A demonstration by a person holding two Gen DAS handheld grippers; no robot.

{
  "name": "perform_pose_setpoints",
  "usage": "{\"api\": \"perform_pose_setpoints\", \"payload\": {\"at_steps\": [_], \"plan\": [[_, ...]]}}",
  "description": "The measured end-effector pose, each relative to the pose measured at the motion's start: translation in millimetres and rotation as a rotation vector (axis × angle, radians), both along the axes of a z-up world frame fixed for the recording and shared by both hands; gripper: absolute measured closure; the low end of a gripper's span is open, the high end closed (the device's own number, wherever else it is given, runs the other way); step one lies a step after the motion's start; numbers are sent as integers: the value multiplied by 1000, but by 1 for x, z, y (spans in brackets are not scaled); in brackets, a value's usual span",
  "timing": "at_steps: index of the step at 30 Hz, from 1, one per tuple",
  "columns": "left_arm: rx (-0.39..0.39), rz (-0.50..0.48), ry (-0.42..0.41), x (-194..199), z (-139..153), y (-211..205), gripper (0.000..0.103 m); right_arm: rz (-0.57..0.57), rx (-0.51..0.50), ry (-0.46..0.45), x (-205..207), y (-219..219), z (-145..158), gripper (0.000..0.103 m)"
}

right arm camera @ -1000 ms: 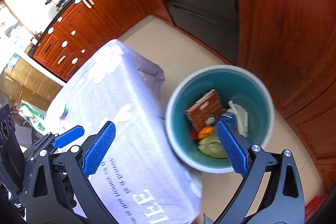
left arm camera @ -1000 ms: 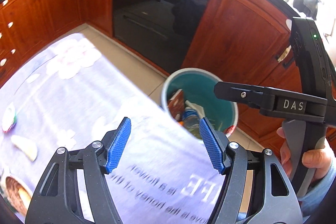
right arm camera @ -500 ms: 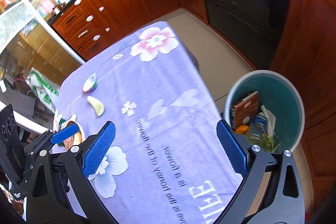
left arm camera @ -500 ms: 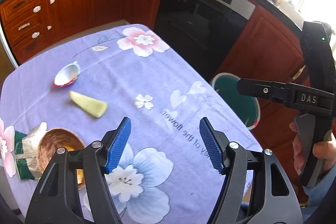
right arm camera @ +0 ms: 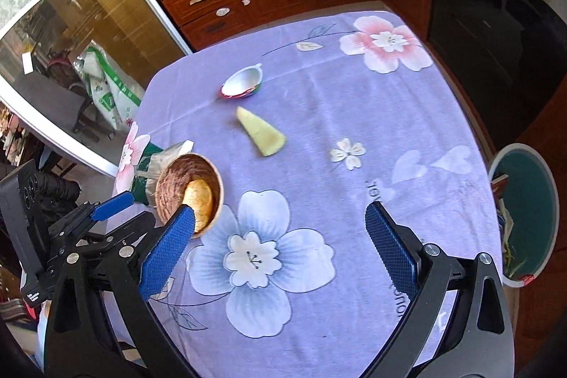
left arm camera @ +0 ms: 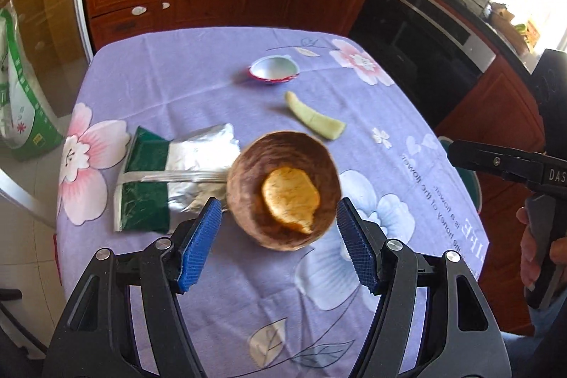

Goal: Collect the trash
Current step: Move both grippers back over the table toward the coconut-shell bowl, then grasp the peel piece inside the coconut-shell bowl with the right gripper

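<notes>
1. The left gripper (left arm camera: 278,245) hangs over the lilac flowered tablecloth (left arm camera: 219,307) with its blue-padded jaws spread wide and nothing between them.
2. Just ahead of its fingertips, lined up with the gap, sits a brown, rough, bowl-shaped coconut-like shell (left arm camera: 283,188) with a yellowish scrap (left arm camera: 290,195) lying inside it; the shell is not touched by either pad.
3. Ahead and to the left of that gripper, touching the shell's side, lies a flattened silver-and-green foil packet (left arm camera: 170,179).
4. Farther ahead and slightly right lies a pale yellow-green wedge of fruit peel (left arm camera: 315,121), and beyond it a small white plastic cup with a red rim (left arm camera: 273,70), tipped on its side.
5. The right gripper (right arm camera: 283,247) is likewise wide open and empty above the cloth; the shell (right arm camera: 189,195) sits at its left fingertip, which partly overlaps it in this view, so contact cannot be judged.
6. Off the table's edge, to the right of the right gripper, stands a round teal waste bin with a white rim (right arm camera: 531,215), holding some rubbish.
</notes>
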State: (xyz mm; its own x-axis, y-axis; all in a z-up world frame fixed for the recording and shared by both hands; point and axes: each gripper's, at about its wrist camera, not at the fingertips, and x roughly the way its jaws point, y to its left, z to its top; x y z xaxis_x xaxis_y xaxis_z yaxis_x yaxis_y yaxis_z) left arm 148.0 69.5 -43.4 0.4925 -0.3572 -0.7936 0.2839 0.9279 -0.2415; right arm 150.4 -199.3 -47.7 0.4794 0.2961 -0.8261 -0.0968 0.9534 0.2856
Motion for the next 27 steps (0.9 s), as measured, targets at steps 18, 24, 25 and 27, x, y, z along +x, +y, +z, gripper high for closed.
{"api": "perform_pose_setpoints", "payload": {"at_steps": [18,24,25,27], "plan": [[-14,28,34,-5,-34,60,34,268,-89,95,16,135,-48,60],[-17,39,52,-4,-40,68,34,274,-149,119,24,146,-69,66],[-18,42,53,-4,-41,69,34,275,-155,124,25,147,-72,66],[-21,45,55,-4,-41,70,34,276,-176,127,26,148,-77,66]]}}
